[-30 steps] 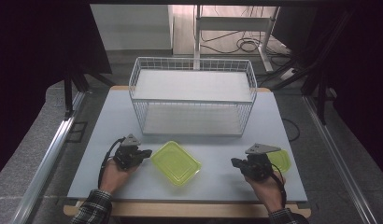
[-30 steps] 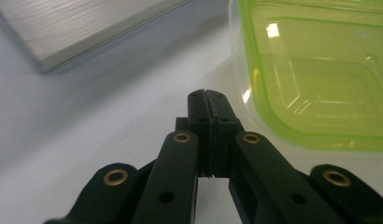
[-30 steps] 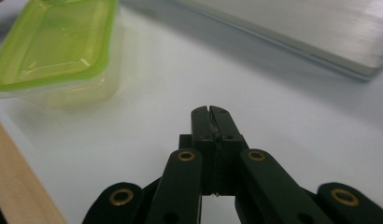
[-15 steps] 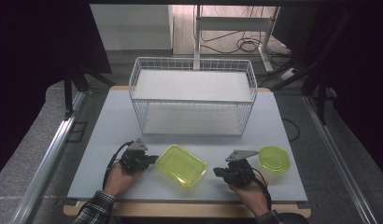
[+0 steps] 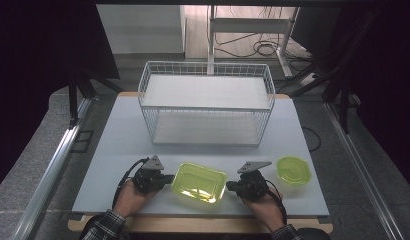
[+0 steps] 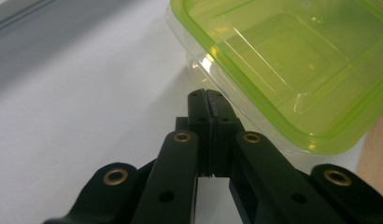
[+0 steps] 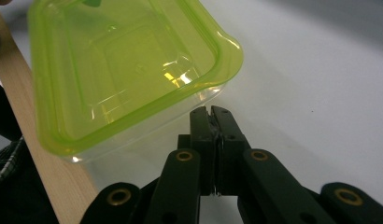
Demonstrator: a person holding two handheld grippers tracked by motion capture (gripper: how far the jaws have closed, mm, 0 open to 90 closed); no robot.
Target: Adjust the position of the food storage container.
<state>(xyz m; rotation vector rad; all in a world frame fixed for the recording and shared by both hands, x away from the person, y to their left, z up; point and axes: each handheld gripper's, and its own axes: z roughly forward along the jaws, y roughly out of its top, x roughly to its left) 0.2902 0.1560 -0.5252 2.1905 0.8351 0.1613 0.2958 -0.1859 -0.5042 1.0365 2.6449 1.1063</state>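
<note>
Rectangular lime-green lidded container [image 5: 199, 182], flat, table's near edge, angled slightly

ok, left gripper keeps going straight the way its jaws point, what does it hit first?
Most likely the rectangular green container. The left gripper, jaws shut, points at its near clear side wall just below the green rim. Whether they already touch, the pictures don't settle.

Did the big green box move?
Yes. The rectangular green container slid toward the table's near edge, away from the wire basket.
</note>
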